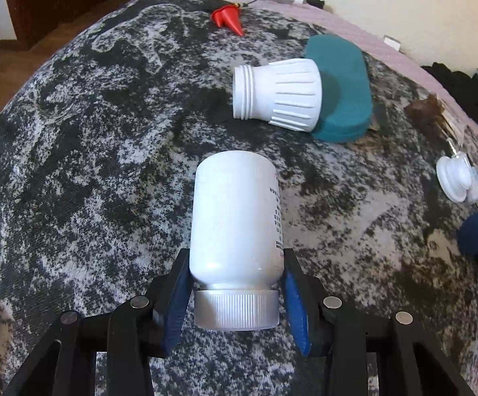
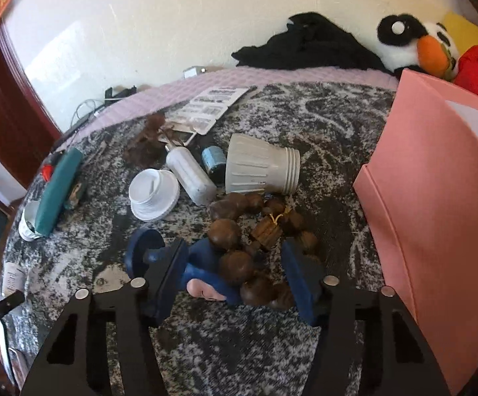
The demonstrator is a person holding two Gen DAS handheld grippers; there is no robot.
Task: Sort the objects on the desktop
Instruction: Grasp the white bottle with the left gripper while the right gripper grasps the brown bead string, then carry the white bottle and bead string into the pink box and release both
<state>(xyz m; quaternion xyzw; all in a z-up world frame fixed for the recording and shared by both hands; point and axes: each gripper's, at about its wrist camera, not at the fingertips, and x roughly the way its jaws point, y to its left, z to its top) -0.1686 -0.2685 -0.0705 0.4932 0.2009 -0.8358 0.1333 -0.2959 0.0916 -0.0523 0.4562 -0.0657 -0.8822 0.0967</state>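
Left gripper (image 1: pixel 235 275) has its blue-padded fingers (image 1: pixel 176 300) pinching a white pill bottle (image 1: pixel 235 217) at the shoulder just above its silver ribbed cap (image 1: pixel 236 310), cap toward the camera, base pointing out over the mottled black-and-grey cloth (image 1: pixel 90 151) covering the surface. Wide open room to the left of the bottle and ahead of it up to a white ribbed lamp housing (image 1: pixel 277 94) lying on its side, touching a teal case (image 1: pixel 341 89) behind it. Red cone nozzle (image 1: pixel 227 18) near the far edge, black strip and cables beyond. At the right edge a white cap piece (image 1: pixel 455 178), well apart from the bottle. Right gripper (image 2: pixel 235 270) has its fingers (image 2: pixel 300 280) half spread around a crowded heap: a blue figurine (image 2: pixel 202 264) and a string of brown wooden beads (image 2: pixel 235 265) lie between them; the left finger sits against the figurine, but I cannot tell whether the pads press anything. Little free room here: white lid (image 2: pixel 154 194), white tube-shaped bottle (image 2: pixel 191 175), small blue jar (image 2: pixel 213 160) and a second white lamp housing (image 2: pixel 260 168) sit close behind the heap. Pink box (image 2: pixel 437 214) walls off the right side, near the right finger. Clear cloth in front of the gripper and between housing and box. Plush penguin (image 2: pixel 417 46) and black cloth (image 2: pixel 308 43) at the far edge by the wall.
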